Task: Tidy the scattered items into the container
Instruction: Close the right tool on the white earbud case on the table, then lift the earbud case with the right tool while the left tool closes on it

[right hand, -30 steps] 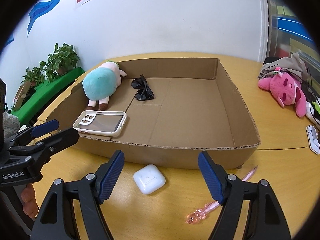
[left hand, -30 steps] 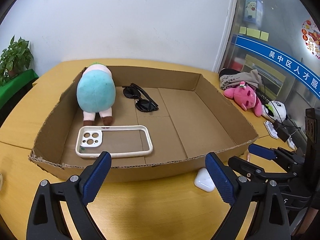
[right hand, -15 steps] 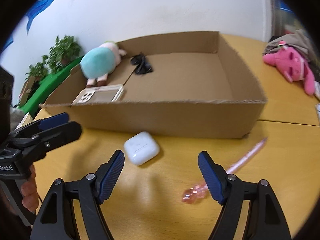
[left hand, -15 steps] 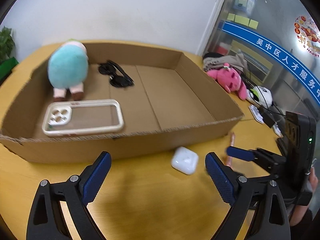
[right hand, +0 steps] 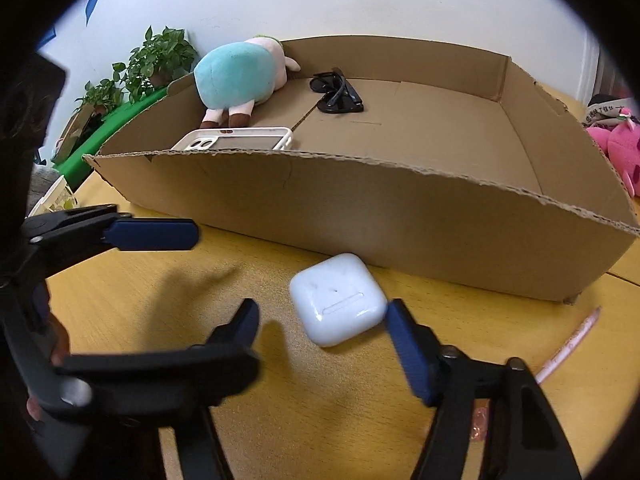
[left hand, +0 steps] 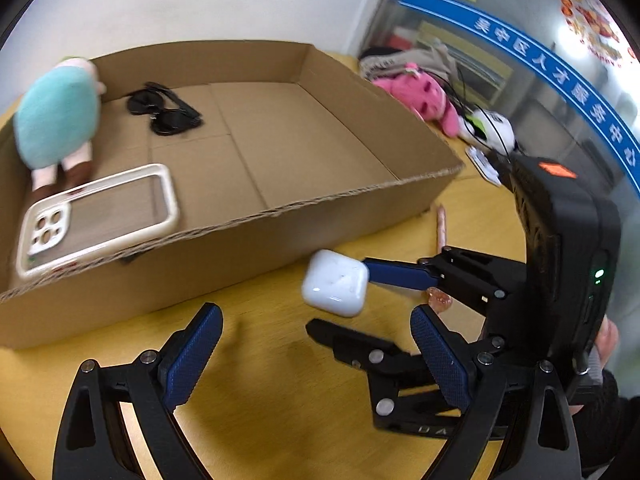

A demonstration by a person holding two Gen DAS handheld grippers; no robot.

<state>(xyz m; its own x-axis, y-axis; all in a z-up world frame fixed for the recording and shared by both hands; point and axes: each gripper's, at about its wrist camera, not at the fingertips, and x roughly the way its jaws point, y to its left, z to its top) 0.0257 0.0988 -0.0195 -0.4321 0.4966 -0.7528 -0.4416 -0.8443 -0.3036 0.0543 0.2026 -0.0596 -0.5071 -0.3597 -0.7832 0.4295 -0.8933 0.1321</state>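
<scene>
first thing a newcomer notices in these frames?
The white earbud case on the yellow table, just outside the cardboard box, with the right gripper closing around it, one pad at its edge. Then the teal plush, sunglasses and phone case already inside the box.

One cardboard box holding three items: one teal plush toy, one pair of sunglasses, one phone case. On the table: one earbud case, one pink pen, two grippers.

White earbud case, brown cardboard box
</scene>
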